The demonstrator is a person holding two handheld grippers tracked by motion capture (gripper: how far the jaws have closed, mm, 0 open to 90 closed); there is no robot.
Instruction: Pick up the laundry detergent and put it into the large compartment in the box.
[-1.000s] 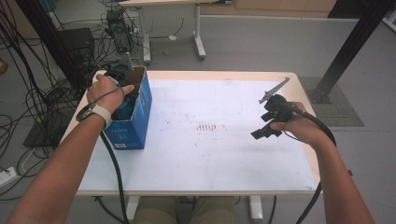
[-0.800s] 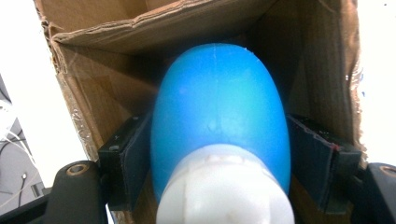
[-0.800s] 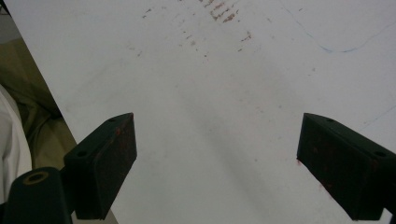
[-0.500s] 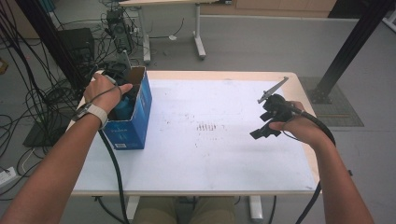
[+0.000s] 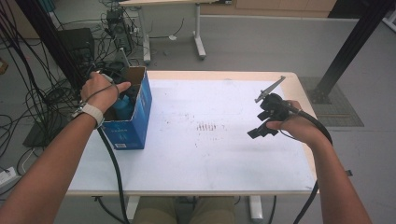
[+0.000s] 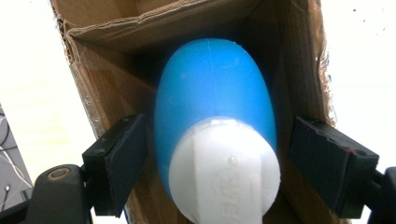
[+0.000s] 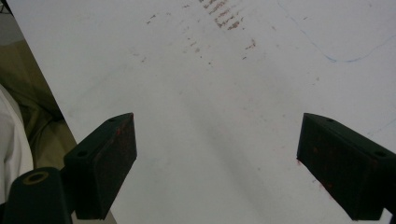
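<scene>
**L gripper letting go of blue bottle in box; R gripper idling open**

Obs, L side: I'm holding my left gripper point(image 6: 212, 182) down inside the open cardboard box point(image 5: 140, 114), which is sitting at the left edge of the table point(image 5: 224, 158). In the left gripper view the blue bottle point(image 6: 215, 107) w/ white cap point(image 6: 224, 172) is lying between my jaws, cap end toward the camera, body pointing deeper into the box. My jaws have just been opening: both pads are now standing off the bottle's sides, a dark gap showing on each side, so I'm no longer squeezing it. The bottle is resting against the brown inner walls of the box. In the high view my left hand point(image 5: 100, 91) is covering most of the gripper over the box opening, w/ a bit of blue visible beside it inside the box.

Obs, R side: I'm keeping my right gripper point(image 5: 265, 122) above the right part of the table, well apart from the box. In the right gripper view the jaws are standing wide w/ nothing between them, just the white tabletop w/ reddish-brown smudges point(image 7: 229, 21) and a thin blue pen line point(image 7: 336, 58). My right hand point(image 5: 296, 127) is gripping the handle, cable trailing back along my forearm.
</scene>
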